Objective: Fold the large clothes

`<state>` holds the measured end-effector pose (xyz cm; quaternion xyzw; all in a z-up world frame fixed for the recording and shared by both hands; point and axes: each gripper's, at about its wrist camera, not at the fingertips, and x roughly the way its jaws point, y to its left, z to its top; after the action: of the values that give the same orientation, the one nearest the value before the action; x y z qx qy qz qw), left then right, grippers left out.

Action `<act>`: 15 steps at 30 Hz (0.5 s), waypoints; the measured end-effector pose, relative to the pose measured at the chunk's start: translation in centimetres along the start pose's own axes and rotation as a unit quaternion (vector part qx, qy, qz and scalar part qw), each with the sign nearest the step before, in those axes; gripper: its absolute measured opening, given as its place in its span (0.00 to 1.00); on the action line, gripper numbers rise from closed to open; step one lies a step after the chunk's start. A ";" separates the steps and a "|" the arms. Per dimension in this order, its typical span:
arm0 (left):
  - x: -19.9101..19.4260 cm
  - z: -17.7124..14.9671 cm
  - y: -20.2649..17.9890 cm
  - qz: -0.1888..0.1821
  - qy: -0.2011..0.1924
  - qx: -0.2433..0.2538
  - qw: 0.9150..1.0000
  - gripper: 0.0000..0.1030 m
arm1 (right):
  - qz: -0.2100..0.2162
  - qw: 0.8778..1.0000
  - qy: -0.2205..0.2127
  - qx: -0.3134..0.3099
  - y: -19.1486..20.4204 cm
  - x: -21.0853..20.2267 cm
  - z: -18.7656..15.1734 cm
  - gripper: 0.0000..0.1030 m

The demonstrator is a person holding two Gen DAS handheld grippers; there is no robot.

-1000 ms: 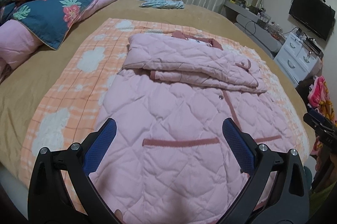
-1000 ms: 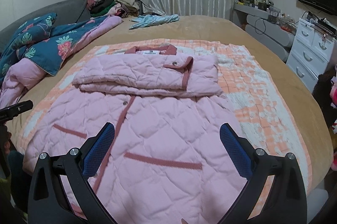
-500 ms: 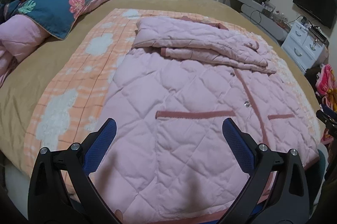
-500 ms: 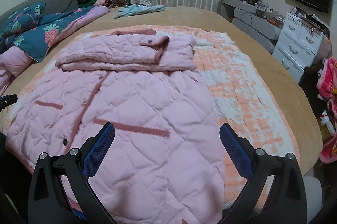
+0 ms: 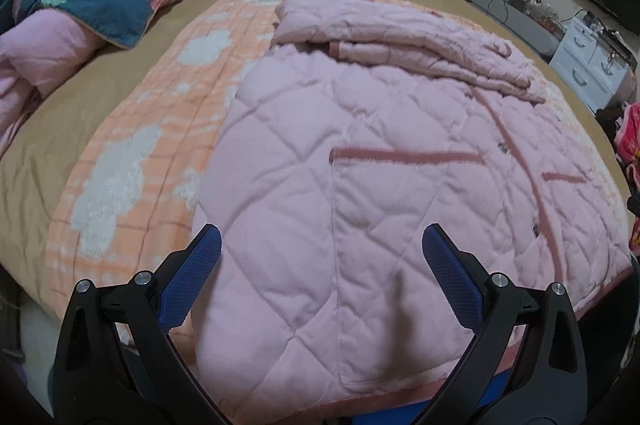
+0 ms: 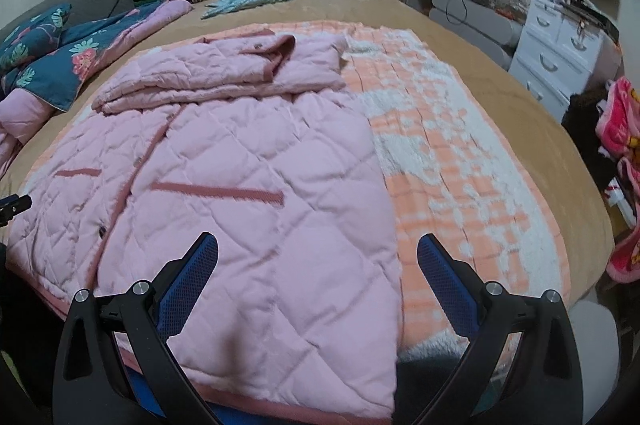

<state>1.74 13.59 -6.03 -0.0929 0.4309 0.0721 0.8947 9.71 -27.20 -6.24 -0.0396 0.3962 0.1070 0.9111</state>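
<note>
A: Jacket (image 5: 360, 153) first: pink, quilted, lying flat on the orange blanket (image 5: 132, 161) on the bed (image 6: 500, 73), sleeves already folded across the chest at the far end, away from both tools. Darker pink trim marks the pockets and hem.

B: So which step?

A: Hem, I judge. Left tool (image 5: 322, 243) hangs spread wide over the near left hem; right tool (image 6: 318, 249) is equally wide, straddling the jacket's right edge, nothing held.

B: Next?

A: Probably drop lower, pinch both near hem corners, and carry them forward onto the sleeves.
</note>
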 end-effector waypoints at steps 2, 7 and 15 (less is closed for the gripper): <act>0.2 -0.3 0.2 -0.003 0.006 -0.002 1.000 0.92 | 0.004 1.000 0.016 0.008 -0.8 0.4 -0.7 0.96; 0.1 -1.0 0.7 -0.003 0.010 -0.003 1.000 0.92 | 0.007 0.999 0.045 0.025 -2.3 0.8 -2.7 0.96; 0.0 -1.6 1.5 -0.006 0.018 -0.013 1.000 0.92 | 0.031 0.995 0.086 0.037 -3.2 1.7 -5.3 0.96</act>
<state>0.25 14.68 -7.15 -0.1087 0.4457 0.0706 0.8858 7.81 -30.81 -11.16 -0.0026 0.4780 0.1170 0.8705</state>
